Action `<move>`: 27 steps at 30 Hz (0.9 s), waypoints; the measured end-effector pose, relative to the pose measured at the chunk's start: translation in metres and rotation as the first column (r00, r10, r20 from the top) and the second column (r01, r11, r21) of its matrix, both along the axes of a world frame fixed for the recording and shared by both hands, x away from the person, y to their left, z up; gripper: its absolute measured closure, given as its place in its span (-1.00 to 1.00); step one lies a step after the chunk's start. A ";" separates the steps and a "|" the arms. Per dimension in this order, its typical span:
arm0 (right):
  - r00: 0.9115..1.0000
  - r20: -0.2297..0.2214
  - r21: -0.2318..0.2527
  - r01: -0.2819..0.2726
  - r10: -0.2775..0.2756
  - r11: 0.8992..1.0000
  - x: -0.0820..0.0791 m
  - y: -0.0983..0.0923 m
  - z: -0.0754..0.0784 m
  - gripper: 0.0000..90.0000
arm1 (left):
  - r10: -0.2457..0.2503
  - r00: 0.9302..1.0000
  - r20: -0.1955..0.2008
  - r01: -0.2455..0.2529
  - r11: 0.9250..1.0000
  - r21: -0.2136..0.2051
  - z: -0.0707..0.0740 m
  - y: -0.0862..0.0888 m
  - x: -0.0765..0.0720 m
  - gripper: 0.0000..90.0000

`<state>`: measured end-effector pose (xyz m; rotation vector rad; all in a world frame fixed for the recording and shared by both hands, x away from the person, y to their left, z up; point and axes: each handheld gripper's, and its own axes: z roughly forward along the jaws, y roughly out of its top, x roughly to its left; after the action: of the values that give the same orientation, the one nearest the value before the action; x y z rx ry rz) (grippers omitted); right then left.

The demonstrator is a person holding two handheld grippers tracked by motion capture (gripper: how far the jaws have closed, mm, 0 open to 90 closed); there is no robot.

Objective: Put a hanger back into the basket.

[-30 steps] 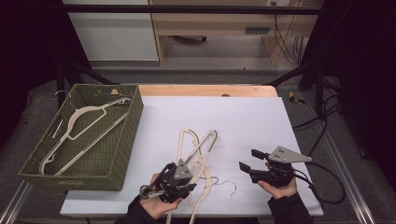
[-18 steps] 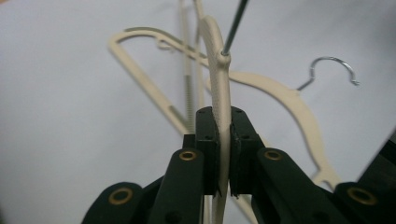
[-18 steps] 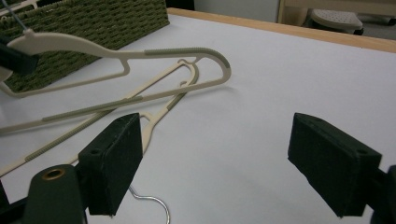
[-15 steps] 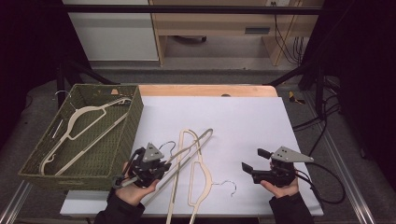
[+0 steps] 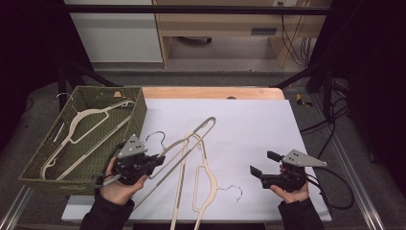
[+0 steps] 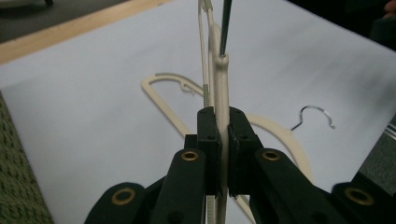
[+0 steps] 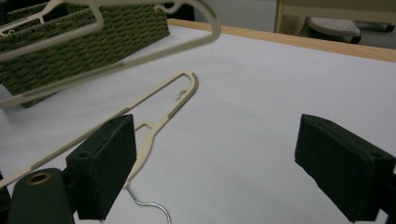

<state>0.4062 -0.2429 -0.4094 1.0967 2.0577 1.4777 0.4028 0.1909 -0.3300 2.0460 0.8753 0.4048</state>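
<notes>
On white table (image 5: pixel 249 120): left claw (image 5: pixel 154 162) clamped on cream hanger (image 5: pixel 191 143); right claw (image 5: pixel 262 163) wide, empty, just opening.

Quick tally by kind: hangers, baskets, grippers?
Hangers: 3 (held hanger, hanger on the table, hanger in the basket)
Baskets: 1 (wicker basket)
Grippers: 2 (left gripper, right gripper)
Total: 6

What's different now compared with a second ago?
The left tool, shut on one beige hanger, has carried it left toward the basket. The right tool has been opening, nothing between its jaws. The second hanger on the table and the hanger in the basket stayed.
</notes>
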 end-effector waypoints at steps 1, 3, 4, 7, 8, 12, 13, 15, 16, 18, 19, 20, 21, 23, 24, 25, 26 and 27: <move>1.000 0.005 -0.001 0.001 -0.001 1.000 0.000 -0.002 0.001 -0.71 | -0.010 1.000 0.020 0.010 1.000 -0.007 0.013 0.004 -0.003 0.90; 1.000 0.004 0.002 0.003 -0.003 1.000 -0.001 -0.002 0.002 -0.72 | -0.013 0.999 0.039 0.014 1.000 -0.006 0.027 0.008 -0.004 0.90; 1.000 0.004 0.002 0.003 -0.003 1.000 -0.001 -0.002 0.002 -0.72 | -0.013 0.999 0.039 0.014 1.000 -0.006 0.027 0.008 -0.004 0.90; 1.000 0.007 0.004 0.004 -0.004 1.000 -0.001 -0.003 0.002 -0.73 | -0.022 0.997 0.073 0.022 1.000 0.002 0.051 0.014 -0.004 0.90; 1.000 0.005 0.004 0.008 -0.008 1.000 -0.001 -0.003 0.002 -0.73 | -0.026 0.996 0.080 0.026 1.000 0.002 0.055 0.016 -0.004 0.90; 1.000 0.005 0.001 0.007 -0.007 1.000 0.000 -0.002 0.001 -0.75 | -0.053 0.994 0.097 0.053 0.999 0.006 0.078 0.026 0.003 0.90; 1.000 0.005 0.001 0.007 -0.007 1.000 0.000 -0.002 0.001 -0.75 | -0.065 0.993 0.102 0.064 0.998 0.017 0.084 0.031 0.006 0.90; 1.000 0.011 0.004 0.005 -0.006 1.000 -0.001 -0.003 0.002 -0.75 | -0.081 0.991 0.104 0.080 0.997 0.012 0.096 0.042 0.016 0.90; 1.000 0.011 0.010 0.009 -0.009 1.000 -0.001 -0.003 0.003 -0.76 | -0.081 0.991 0.104 0.080 0.997 0.012 0.096 0.042 0.016 0.90; 1.000 0.011 0.011 0.012 -0.012 1.000 -0.001 -0.003 0.003 -0.76 | -0.087 0.991 0.100 0.087 0.996 0.008 0.102 0.049 0.024 0.90; 1.000 0.013 0.009 0.012 -0.012 1.000 -0.001 -0.003 0.003 -0.77 | -0.080 0.992 0.096 0.080 0.997 0.000 0.104 0.054 0.029 0.90; 1.000 0.014 0.010 0.014 -0.014 1.000 -0.001 -0.003 0.003 -0.77 | -0.079 0.992 0.094 0.079 0.997 -0.002 0.106 0.057 0.032 0.90; 1.000 0.015 0.009 0.013 -0.013 1.000 -0.001 -0.003 0.003 -0.78 | -0.073 0.993 0.092 0.073 0.997 -0.003 0.107 0.061 0.036 0.90; 1.000 0.016 0.008 0.012 -0.012 1.000 -0.001 -0.003 0.003 -0.79 | -0.069 0.993 0.094 0.070 0.998 -0.004 0.110 0.071 0.045 0.90; 1.000 0.017 0.007 0.013 -0.013 1.000 -0.001 -0.003 0.003 -0.79 | -0.067 0.993 0.093 0.068 0.998 -0.011 0.111 0.076 0.049 0.90; 1.000 0.015 0.008 0.011 -0.011 1.000 -0.001 -0.003 0.003 -0.79 | -0.066 0.993 0.095 0.068 0.998 -0.016 0.112 0.085 0.056 0.90; 1.000 0.016 0.008 0.012 -0.013 1.000 -0.001 -0.003 0.003 -0.79 | -0.071 0.993 0.097 0.073 0.997 -0.010 0.112 0.090 0.060 0.90; 1.000 0.015 0.008 0.013 -0.013 1.000 -0.001 -0.003 0.003 -0.79 | -0.072 0.993 0.097 0.072 0.997 0.001 0.113 0.095 0.065 0.90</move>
<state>0.4053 -0.2462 -0.4067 1.0966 2.0320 1.4847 0.4674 0.2855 -0.2175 2.0319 0.7414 0.4590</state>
